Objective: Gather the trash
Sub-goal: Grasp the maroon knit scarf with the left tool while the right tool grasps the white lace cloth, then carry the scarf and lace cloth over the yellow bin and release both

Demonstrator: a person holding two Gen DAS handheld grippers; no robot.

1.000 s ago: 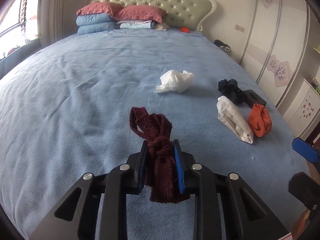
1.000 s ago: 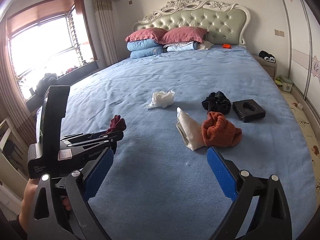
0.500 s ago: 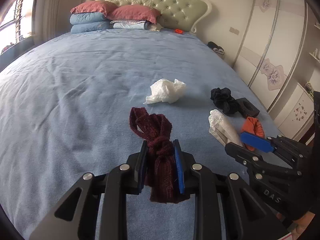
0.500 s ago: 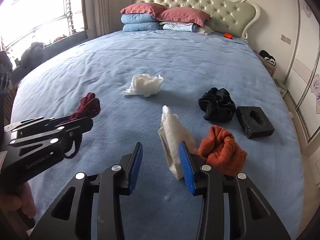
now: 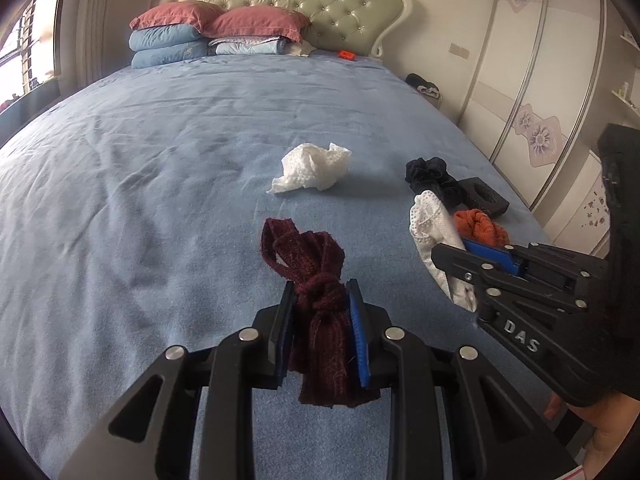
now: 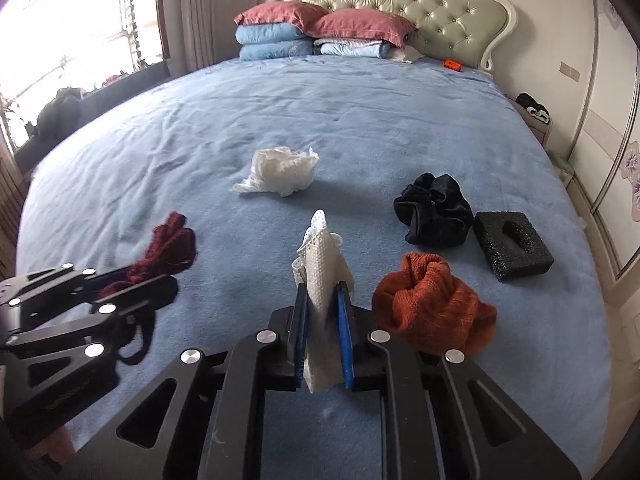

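1. Evidently, the left gripper (image 5: 320, 308) was clamped on a dark red knitted cloth (image 5: 316, 292), its blue pads pressed against the knotted middle, with a loop of the cloth sticking out past the fingertips and a tail hanging down between the fingers.
2. The right gripper (image 6: 322, 312) was closed around a white mesh cloth (image 6: 322, 264), which stood up in a point beyond its fingertips above the blue bedspread (image 6: 320, 120).
3. Just to the right of that gripper, an orange knitted cloth (image 6: 434, 306) lay bunched on the bedspread, near the held white cloth; whether the two touched could not be told.
4. Farther off and to the right sat a black scrunched cloth (image 6: 434, 210), with a black foam block (image 6: 512, 242) just beside it on its right.
5. A crumpled white tissue (image 6: 282, 174) lay alone near the middle of the bed, farther away than both grippers and well apart from the other items.
6. At the far end, red and blue pillows (image 6: 320, 34) were stacked against the padded headboard (image 6: 448, 20), and a small orange object (image 6: 452, 65) rested to their right.
7. From the right wrist view, the left gripper appeared low on the left side, the dark red cloth poking out beyond it.
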